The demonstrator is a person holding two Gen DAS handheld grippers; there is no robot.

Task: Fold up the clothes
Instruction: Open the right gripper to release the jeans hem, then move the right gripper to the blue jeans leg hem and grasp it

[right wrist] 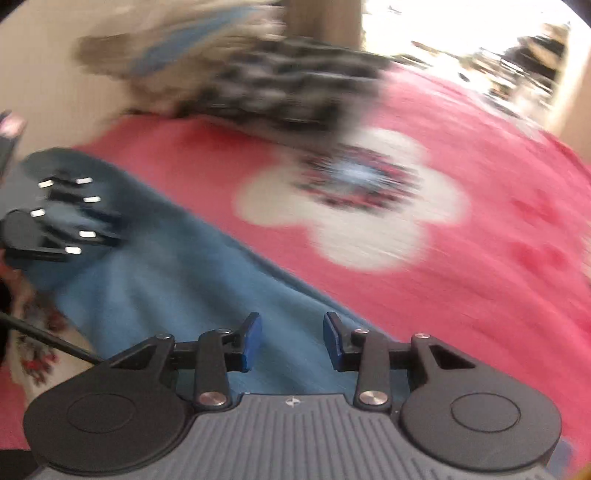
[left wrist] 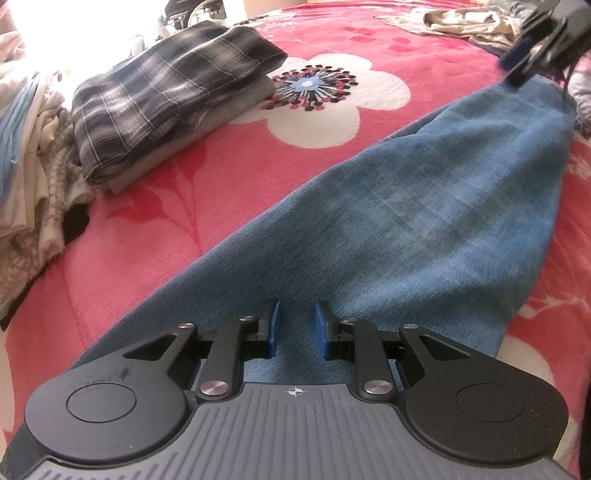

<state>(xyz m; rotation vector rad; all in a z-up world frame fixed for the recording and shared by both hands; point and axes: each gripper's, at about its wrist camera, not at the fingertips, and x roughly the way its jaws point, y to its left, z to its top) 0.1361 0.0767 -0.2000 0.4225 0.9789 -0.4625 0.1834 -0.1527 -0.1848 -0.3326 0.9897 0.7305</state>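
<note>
Nearest the lens, on the left gripper [left wrist: 298,328]: blue pads narrowly apart, denim showing in the slit. Impossible to tell whether pinching a fold or merely resting on it.

Underneath and beyond, across a pink flowered blanket [left wrist: 258,192]: a blue denim garment [left wrist: 424,221], likely jeans, lying flat and slantwise from this near end to the far right corner.

At that far end, the right gripper [right wrist: 292,341]: fingers plainly apart, nothing clamped, denim below them in its own badly blurred view.

Judging by the weave: heavy for clothing, thick, fairly stiff, neither slippery nor fragile. Likely to hold a crease and sag little, yet drag on the plush blanket. Best taken at the two ends, by hem or waistband, through all layers and with a deep bite. A thin pinch of one layer apt to leave the underside behind.

Further left, well apart from the denim: a folded plaid garment [left wrist: 166,92] stacked on a grey one [left wrist: 221,122], apparently done.

At the left edge: a loose heap of pale clothes [left wrist: 29,147], seemingly awaiting a turn.

Farthest back, top right: a crumpled beige garment [left wrist: 461,22].
</note>
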